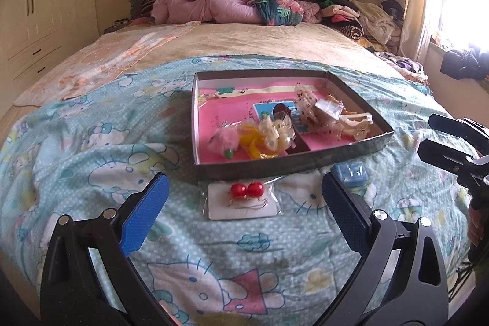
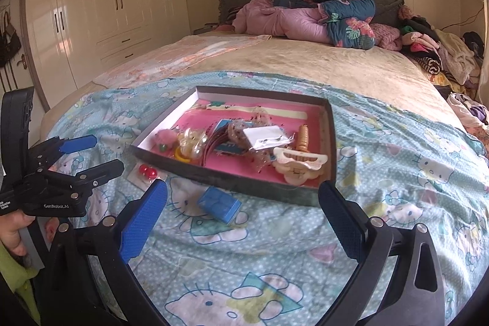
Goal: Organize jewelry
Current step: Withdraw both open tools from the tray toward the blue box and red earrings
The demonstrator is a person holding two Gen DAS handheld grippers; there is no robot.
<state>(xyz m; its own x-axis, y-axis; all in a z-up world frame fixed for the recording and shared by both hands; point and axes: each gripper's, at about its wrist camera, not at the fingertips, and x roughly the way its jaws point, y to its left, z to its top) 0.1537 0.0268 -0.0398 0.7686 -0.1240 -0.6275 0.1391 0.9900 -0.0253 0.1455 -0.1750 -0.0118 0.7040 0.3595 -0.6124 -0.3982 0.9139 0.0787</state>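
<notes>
- The left gripper (image 1: 244, 203) hangs low over the bed with its jaws wide apart and nothing between them; the card of red bead earrings (image 1: 246, 197) lies on the bedspread (image 1: 91, 173) just ahead of it, near the front wall of the tray (image 1: 275, 170).
- The right gripper (image 2: 243, 205) is also spread open and empty; the small blue box (image 2: 219, 203) lies on the bedspread in front of it, just beside the tray's front wall.
- The earring card sits in a thin clear sleeve, flat on soft cloth. I think the fingers may pinch the bedspread together with it, or the sleeve may slip out.
- The bedspread is wrinkled and yielding, so a push against the tray could tilt it and mix the items already inside.
- The tray is crowded: a cream hair claw (image 2: 298, 165), a pink fluffy piece (image 1: 222, 139), and clear bows lie touching each other. A new item dropped there may tangle.
- Inside the tray the small pieces overlap, and I cannot tell the dividers or compartments clearly.
- In the left wrist view, the left gripper's own finger cuts off part of the blue box.
- What the blue box holds is not visible.
</notes>
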